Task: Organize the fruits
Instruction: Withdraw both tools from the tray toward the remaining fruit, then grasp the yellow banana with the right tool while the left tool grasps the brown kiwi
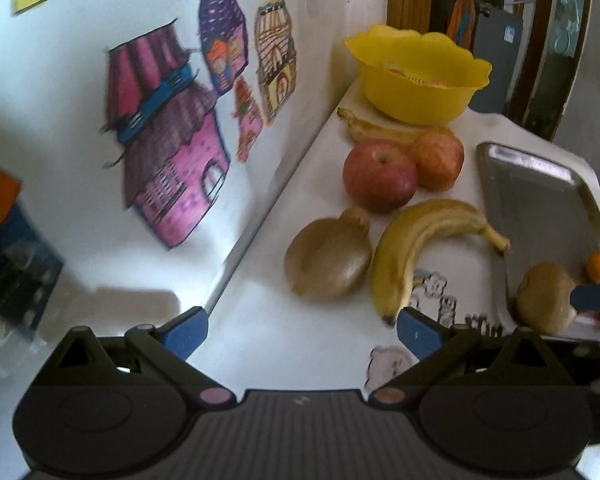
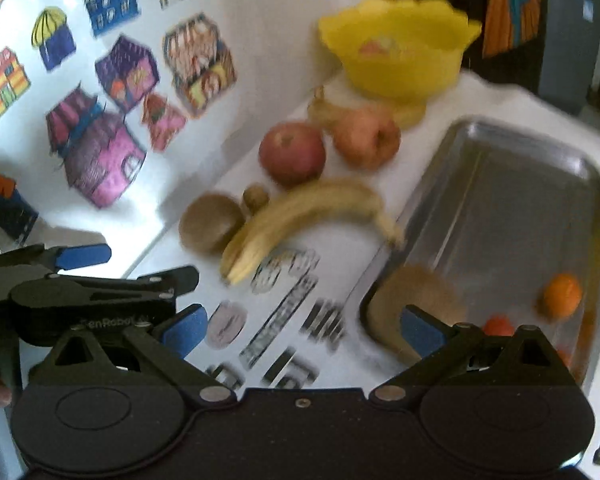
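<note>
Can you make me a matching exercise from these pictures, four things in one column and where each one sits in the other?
Things:
1. yellow bowl
2. big banana
3. small orange fruit
4. house drawings

Places:
A. inside the metal tray
B. on the wall
C. far end of the counter
D. on the counter, between the kiwi and the tray

Pairs: 1-C, 2-D, 3-A, 4-B

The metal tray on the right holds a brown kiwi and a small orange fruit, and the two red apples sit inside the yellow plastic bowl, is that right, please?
Not quite. The two red apples lie on the white tabletop in front of the yellow plastic bowl, not inside it; the left wrist view shows this. The metal tray does hold a brown kiwi and a small orange fruit.
</note>
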### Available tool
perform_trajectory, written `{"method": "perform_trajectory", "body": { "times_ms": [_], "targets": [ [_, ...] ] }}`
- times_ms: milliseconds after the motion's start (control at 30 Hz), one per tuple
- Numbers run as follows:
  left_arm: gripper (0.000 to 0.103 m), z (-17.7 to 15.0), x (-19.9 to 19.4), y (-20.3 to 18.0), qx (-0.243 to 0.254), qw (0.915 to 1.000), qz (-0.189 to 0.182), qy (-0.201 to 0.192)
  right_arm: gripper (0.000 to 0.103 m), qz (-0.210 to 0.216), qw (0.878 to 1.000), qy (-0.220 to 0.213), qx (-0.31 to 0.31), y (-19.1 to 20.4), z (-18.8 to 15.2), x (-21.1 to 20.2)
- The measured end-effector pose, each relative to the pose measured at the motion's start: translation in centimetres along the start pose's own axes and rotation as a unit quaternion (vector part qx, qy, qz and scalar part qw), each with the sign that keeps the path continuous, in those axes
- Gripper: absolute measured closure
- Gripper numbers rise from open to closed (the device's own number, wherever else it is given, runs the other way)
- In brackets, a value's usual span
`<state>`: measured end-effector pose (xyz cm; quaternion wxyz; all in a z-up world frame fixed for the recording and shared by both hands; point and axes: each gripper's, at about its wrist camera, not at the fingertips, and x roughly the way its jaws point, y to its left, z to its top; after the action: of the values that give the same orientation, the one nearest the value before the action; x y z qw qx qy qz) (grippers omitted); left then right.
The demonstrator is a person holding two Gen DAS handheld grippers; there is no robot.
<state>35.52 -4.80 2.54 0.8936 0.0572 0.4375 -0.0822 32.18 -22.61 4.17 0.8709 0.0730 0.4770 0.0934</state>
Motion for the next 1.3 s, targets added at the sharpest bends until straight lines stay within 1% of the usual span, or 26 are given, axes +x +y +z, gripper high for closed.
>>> {"method": "perform_trajectory", "body": {
  "times_ms": [133, 300, 367, 600, 667, 800, 833, 1000, 1067, 1200, 1300],
  "targets": [
    [0.001, 1.0, 1.1, -0.7, -0.01, 0.9999, -0.007, -0.004, 0.001, 0.011, 1.0, -0.026, 0.0, -1.9, 1.6, 0.1],
    [0.001, 2.0, 2.6, -1.5, -0.01, 0.9999, -0.007, 0.001, 0.002, 0.033, 0.999, -0.012, 0.014, -3.5, 3.8, 1.5],
    [0.001, 2.3, 2.9, -1.7, -0.013, 0.9999, -0.007, 0.002, 0.002, 0.05, 0.999, -0.007, 0.02, -3.8, 4.6, 2.0],
    [0.001, 2.7, 3.5, -1.4, -0.023, 0.9997, -0.002, 0.008, 0.002, 0.096, 0.99, 0.039, 0.092, -4.9, 6.4, 4.9],
    [0.001, 2.6, 3.6, -1.1, -0.029, 0.9995, -0.001, 0.01, 0.003, 0.104, 0.986, 0.053, 0.116, -4.9, 6.6, 5.6],
    [0.002, 2.0, 3.5, -0.5, -0.04, 0.9992, -0.003, 0.008, 0.007, 0.107, 0.978, 0.083, 0.157, -4.5, 6.6, 7.2],
    [0.003, 2.0, 3.4, -0.4, -0.041, 0.9991, -0.003, 0.007, 0.007, 0.105, 0.977, 0.085, 0.164, -4.2, 6.6, 7.5],
    [0.01, 1.6, 3.5, 0.1, -0.04, 0.9991, -0.001, 0.011, 0.017, 0.083, 0.976, 0.091, 0.178, -2.7, 7.0, 9.2],
    [0.011, 1.4, 3.4, 0.3, -0.041, 0.9991, -0.002, 0.011, 0.02, 0.064, 0.978, 0.092, 0.177, -2.0, 7.2, 10.0],
    [0.014, 1.2, 3.2, 0.5, -0.038, 0.9992, -0.005, 0.01, 0.025, 0.011, 0.98, 0.097, 0.174, -0.8, 7.5, 11.4],
    [0.015, 1.2, 3.1, 0.6, -0.035, 0.9993, -0.008, 0.009, 0.025, -0.004, 0.981, 0.088, 0.171, 0.0, 7.8, 11.8]
  ]
}}
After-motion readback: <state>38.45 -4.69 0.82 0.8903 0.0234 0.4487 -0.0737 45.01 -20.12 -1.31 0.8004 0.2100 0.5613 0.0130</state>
